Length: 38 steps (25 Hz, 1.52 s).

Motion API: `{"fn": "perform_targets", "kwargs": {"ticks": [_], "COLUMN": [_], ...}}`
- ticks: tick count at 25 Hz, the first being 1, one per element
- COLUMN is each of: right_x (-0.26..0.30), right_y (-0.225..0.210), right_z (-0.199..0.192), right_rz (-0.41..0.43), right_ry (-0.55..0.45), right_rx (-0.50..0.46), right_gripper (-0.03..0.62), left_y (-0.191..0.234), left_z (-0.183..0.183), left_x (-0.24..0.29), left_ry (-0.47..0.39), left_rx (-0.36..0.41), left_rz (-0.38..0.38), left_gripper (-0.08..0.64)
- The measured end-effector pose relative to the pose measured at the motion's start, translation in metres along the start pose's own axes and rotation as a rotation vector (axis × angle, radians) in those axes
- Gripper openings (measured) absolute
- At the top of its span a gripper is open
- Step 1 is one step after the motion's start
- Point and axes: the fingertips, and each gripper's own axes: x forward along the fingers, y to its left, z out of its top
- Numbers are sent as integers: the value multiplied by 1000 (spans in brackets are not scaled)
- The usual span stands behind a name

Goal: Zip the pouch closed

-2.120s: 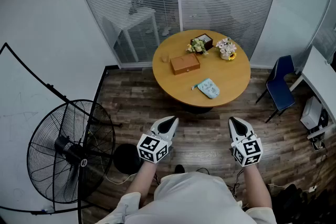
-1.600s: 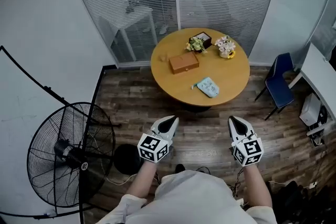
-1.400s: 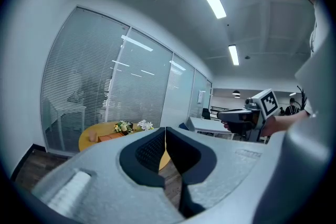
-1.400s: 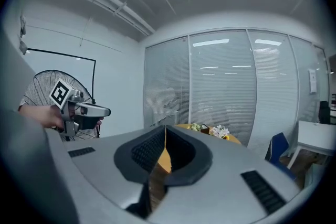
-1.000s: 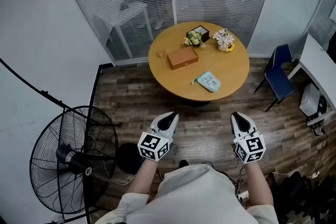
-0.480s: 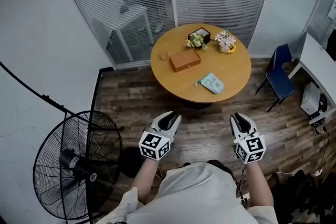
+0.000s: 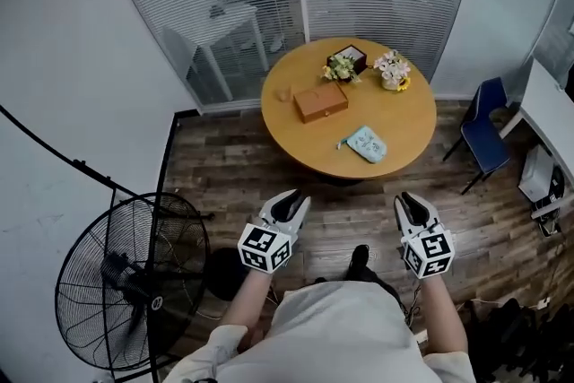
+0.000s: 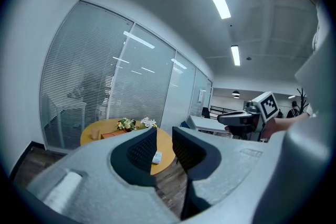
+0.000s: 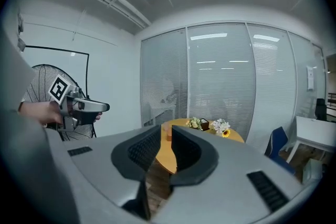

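On round worktop (image 7: 408, 117) far ahead: one teal pouch (image 7: 366, 143), one wooden box (image 7: 320, 101), two flower bunches (image 7: 391, 70). My left claw (image 7: 289, 202) narrowly parted, empty. My right claw (image 7: 408, 204) just been opening, narrow gap, empty. Both well short of worktop.

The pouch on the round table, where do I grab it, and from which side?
The pouch lies flat and slanted near the table's front edge. Come down from that near side; the box stands farther back. Pinch its right end to steady it. The small tab at its left end looks like the pull, though too small to be sure.
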Motion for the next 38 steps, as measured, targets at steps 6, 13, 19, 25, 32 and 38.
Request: {"fn": "perform_targets", "kwargs": {"ticks": [6, 13, 19, 25, 32, 38], "right_x": [35, 75, 107, 133, 167, 214], "right_y": [-30, -73, -113, -140, -160, -162], "right_z": [3, 4, 3, -9, -24, -33], "right_rz": [53, 135, 202, 266, 296, 296], "right_ry": [12, 36, 48, 88, 136, 174], "right_rx": [-23, -60, -79, -78, -40, -28], "right_gripper": [57, 57, 57, 57, 55, 55], "left_y": [6, 11, 10, 11, 24, 66], "left_z": [2, 7, 12, 10, -1, -9], "left_x": [35, 90, 136, 168, 195, 225], "left_ry": [14, 20, 18, 35, 79, 102], "left_rx": [-7, -25, -49, -73, -136, -162], "left_rz": [30, 82, 129, 169, 183, 164], "left_gripper": [92, 92, 92, 92, 92, 92]}}
